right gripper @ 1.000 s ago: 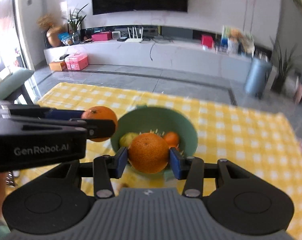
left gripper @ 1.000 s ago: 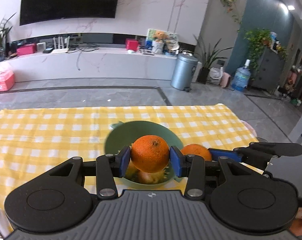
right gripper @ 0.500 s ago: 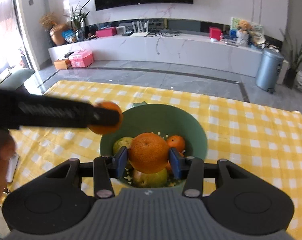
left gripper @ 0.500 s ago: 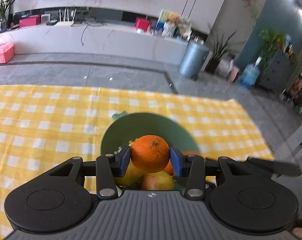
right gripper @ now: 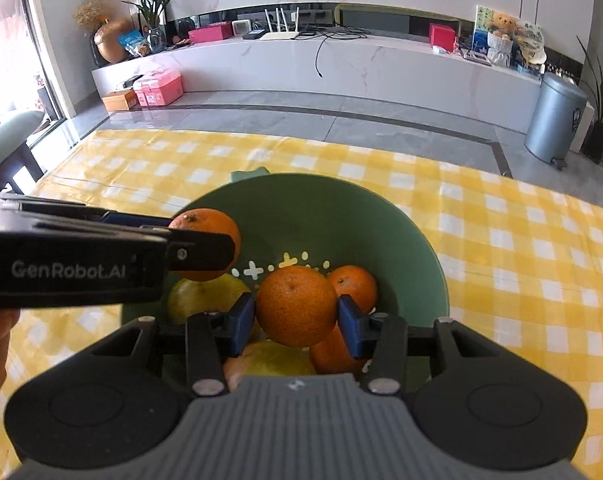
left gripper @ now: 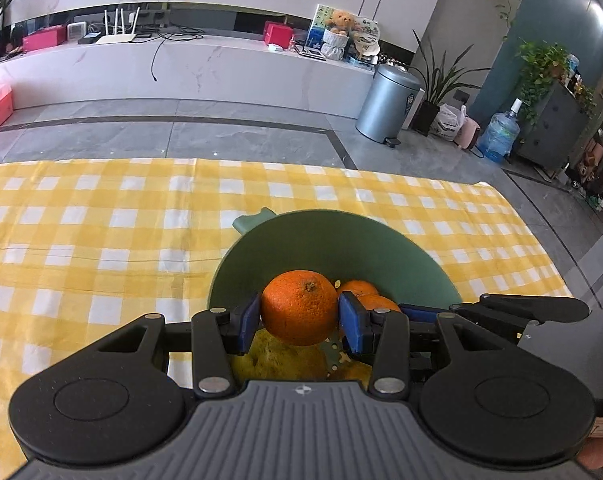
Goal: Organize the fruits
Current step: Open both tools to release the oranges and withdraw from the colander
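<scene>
My left gripper [left gripper: 299, 322] is shut on an orange [left gripper: 298, 307] and holds it over the near left side of a green colander bowl [left gripper: 325, 240]. My right gripper [right gripper: 296, 322] is shut on a second orange [right gripper: 296, 305] over the same bowl [right gripper: 341, 216]. In the right wrist view the left gripper [right gripper: 205, 246] reaches in from the left with its orange [right gripper: 199, 220] above the bowl. Inside the bowl lie a small orange [right gripper: 353, 286], a yellow pear [right gripper: 205, 294] and more fruit, partly hidden.
The bowl stands on a table with a yellow and white checked cloth [left gripper: 101, 240]. The right gripper's body [left gripper: 521, 312] lies close on the right of the left wrist view. Beyond the table's far edge are grey floor tiles and a bin [left gripper: 385, 104].
Both grippers have moved forward and down over the bowl, each still holding its orange. The bowl and its fruit now sit closer beneath the fingers.
</scene>
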`<state>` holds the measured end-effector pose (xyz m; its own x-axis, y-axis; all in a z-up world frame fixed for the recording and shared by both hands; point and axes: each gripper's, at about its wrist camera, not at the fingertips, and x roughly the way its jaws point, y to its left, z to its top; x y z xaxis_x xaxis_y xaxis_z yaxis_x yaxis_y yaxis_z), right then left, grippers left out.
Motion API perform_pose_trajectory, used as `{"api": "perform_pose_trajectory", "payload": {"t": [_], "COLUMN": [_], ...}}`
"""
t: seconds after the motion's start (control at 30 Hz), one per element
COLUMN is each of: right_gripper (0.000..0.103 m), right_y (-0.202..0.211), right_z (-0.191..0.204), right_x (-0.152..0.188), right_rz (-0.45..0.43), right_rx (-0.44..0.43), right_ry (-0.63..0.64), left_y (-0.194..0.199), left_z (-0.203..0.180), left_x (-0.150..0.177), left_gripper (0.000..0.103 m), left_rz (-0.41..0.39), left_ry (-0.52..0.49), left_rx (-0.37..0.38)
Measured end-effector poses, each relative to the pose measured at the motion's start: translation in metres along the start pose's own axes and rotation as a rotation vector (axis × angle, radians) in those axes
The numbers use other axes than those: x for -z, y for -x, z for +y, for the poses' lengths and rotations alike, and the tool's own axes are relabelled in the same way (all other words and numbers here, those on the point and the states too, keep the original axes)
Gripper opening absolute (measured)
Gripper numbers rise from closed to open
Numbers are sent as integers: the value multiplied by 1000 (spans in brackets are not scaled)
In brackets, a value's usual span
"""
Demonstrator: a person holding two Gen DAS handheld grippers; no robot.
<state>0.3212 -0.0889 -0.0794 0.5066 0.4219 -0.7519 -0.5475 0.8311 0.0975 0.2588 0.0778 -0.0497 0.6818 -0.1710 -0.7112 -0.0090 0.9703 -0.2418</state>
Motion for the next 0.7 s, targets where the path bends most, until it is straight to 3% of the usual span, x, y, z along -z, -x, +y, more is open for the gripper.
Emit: {"api": "perform_pose_trajectory", "payload": {"t": [0.33,0.53,0.63,0.7], "right_gripper": [43,43,43,43], "right_y": [-12,-9,-5,-4], "right_z": [5,7,11,13], "right_x": [10,13,13,13], "right_rz": [-5,-22,-36,-35], "right_rx": [7,8,23,34], "right_ry": [38,39,54,64], "left_y": [-10,-7,-6,-3], "left_z": [-15,-15,-14,-15], "left_x": [7,10,10,11], "left_gripper": [49,49,53,63], "left_rz": [-20,-33,-35,-51], "left_ry": [-120,-127,-129,-136], "left_rx": [-66,-59,-56,-50]}}
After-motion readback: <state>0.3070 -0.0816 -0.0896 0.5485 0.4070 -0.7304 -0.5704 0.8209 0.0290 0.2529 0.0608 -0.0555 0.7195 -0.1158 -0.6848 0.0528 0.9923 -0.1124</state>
